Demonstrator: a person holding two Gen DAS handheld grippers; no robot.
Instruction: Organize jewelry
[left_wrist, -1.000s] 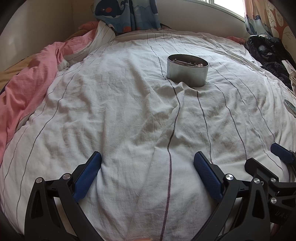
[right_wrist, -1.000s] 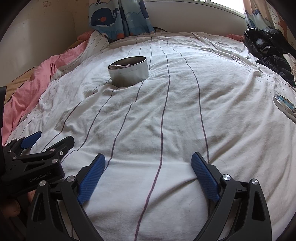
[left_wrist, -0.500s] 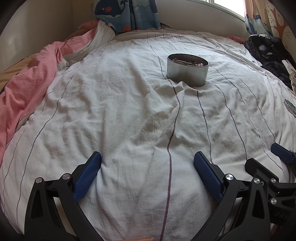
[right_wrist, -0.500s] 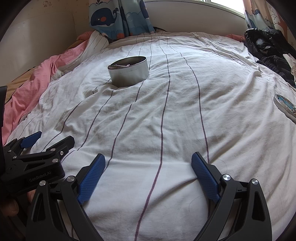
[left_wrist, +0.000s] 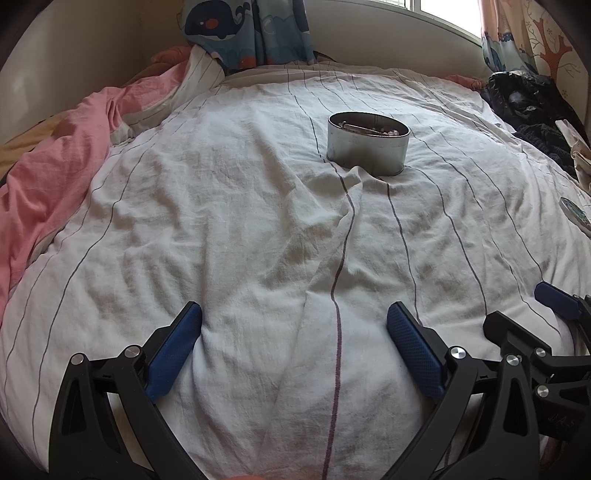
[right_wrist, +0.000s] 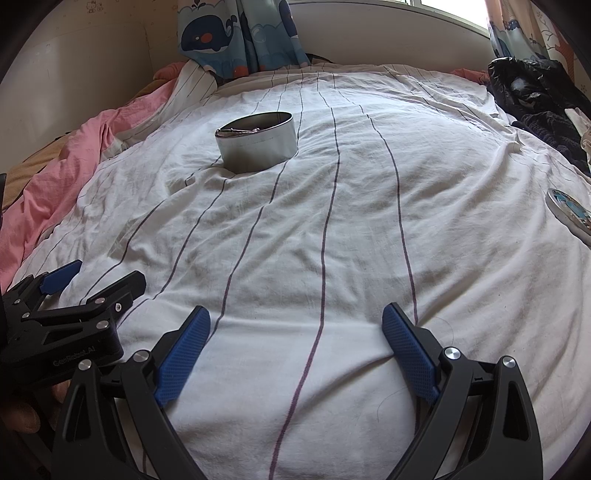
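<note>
Striped white bedsheet (left_wrist: 229, 229): oval metal tin (left_wrist: 367, 147) holding jewelry; left gripper (left_wrist: 293, 325) and right gripper (right_wrist: 295, 326) both spread wide, empty.

Both tools share one build: the left gripper (left_wrist: 293, 345) and right gripper (right_wrist: 295, 345) have black skeletal frames with triangular cutouts, silver screw heads at the joints, and blue pads (right_wrist: 183, 354) textured with fine dots. Pale lettering marks one frame's side.

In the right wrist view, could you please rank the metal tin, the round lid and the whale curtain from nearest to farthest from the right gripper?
From the right gripper:
1. Round lid, at the right edge of the bed.
2. Metal tin, ahead and left, on the sheet.
3. Whale curtain, beyond the bed's far end.
</note>
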